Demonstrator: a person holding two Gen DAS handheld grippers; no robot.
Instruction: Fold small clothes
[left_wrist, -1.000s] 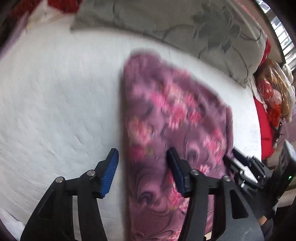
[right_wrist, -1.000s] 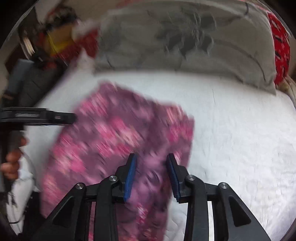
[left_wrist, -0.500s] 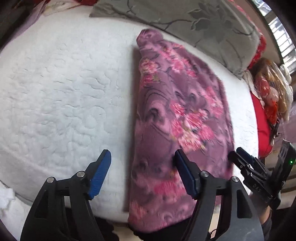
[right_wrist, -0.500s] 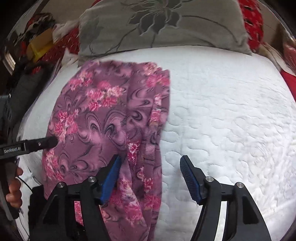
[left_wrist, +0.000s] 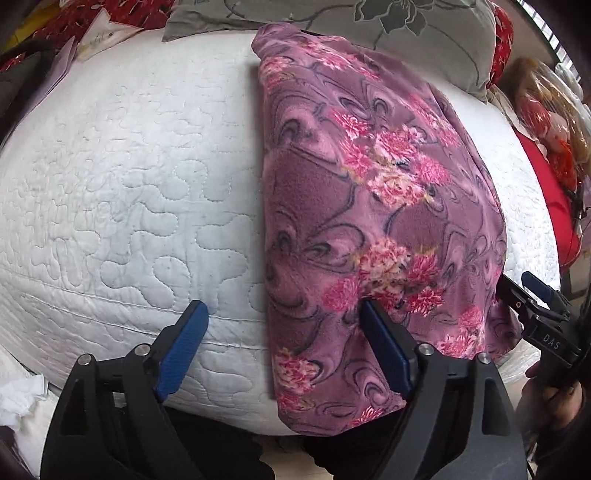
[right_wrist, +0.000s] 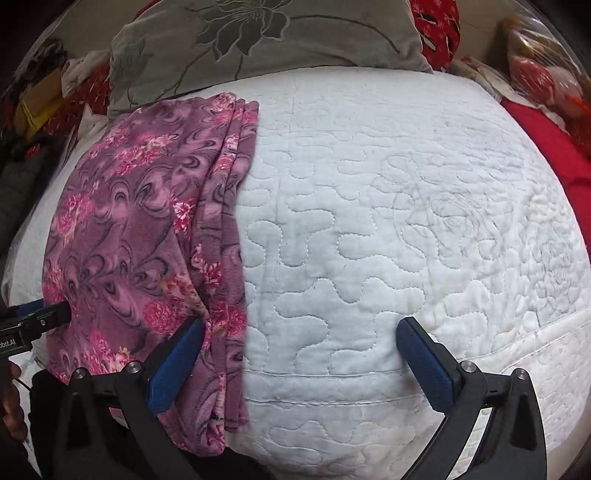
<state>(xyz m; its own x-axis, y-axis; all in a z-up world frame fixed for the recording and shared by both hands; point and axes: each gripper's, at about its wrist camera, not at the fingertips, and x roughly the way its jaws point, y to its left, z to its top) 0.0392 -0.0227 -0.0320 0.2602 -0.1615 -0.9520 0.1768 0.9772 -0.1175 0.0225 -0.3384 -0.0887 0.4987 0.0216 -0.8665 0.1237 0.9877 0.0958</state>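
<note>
Purple floral garment (left_wrist: 373, 206) folded lengthwise into a long strip, lying flat on the white quilted bed (left_wrist: 122, 192), far end touching the grey pillow (left_wrist: 369, 22), near end drooping over the mattress edge. Left gripper (left_wrist: 284, 343) jaws just opened wide, straddling the garment's folded edge, pressing on nothing. Right gripper (right_wrist: 301, 347) jaws likewise just spread fully, astride the layered edge, gripping nothing.

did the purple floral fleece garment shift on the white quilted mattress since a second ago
Cannot tell. The purple floral fleece garment sits differently against the grey flowered pillow in each frame, but the camera itself moved.
</note>
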